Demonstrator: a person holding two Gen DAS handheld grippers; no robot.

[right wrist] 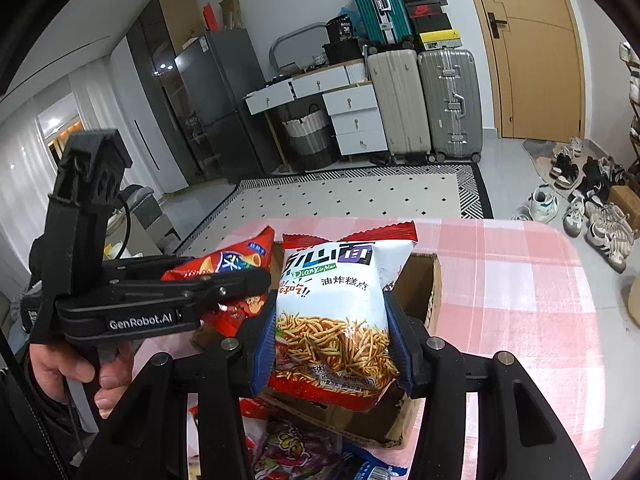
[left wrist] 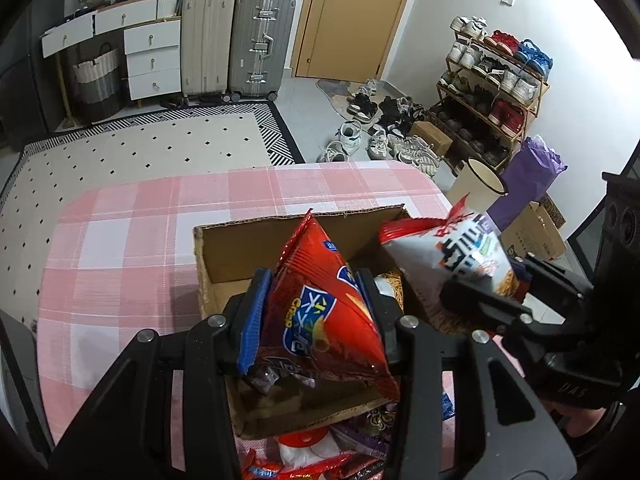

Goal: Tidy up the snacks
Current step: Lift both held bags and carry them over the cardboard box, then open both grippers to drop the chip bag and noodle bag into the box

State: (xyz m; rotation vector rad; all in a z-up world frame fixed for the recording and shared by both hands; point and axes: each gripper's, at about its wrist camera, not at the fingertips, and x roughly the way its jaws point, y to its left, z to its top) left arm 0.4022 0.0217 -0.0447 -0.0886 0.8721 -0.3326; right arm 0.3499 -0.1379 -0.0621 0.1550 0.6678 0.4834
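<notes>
Currently, item by item:

- Left gripper: its blue pads are clamping the red chip bag across the middle, from both sides. The bag is hanging in the air over the cardboard box, one corner pointing up. Judged purpose: holding it by the waist is keeping it steady for lowering into the box.

- Right gripper: its blue pads are squeezing the white noodle-snack bag at its lower half. The bag is standing upright, red crimped top uppermost, printed face toward the camera, above the near right part of the box. Judged purpose: an upright hold is letting it slide in on edge beside the red bag rather than lying flat.

- Cardboard box: open-topped, sitting near the middle of the table, which is wearing a pink checked cloth. The far left part of its inside is showing bare cardboard; what is lying in the rest is mostly hidden by the two bags.

- Loose snack packets: lying on the table at its near edge, just in front of the box, apparently waiting their turn.

- Person's hand: gripping the left gripper's handle.

- Stage, as a judgement: both bags are being carried in together; neither is resting in the box yet.
</notes>
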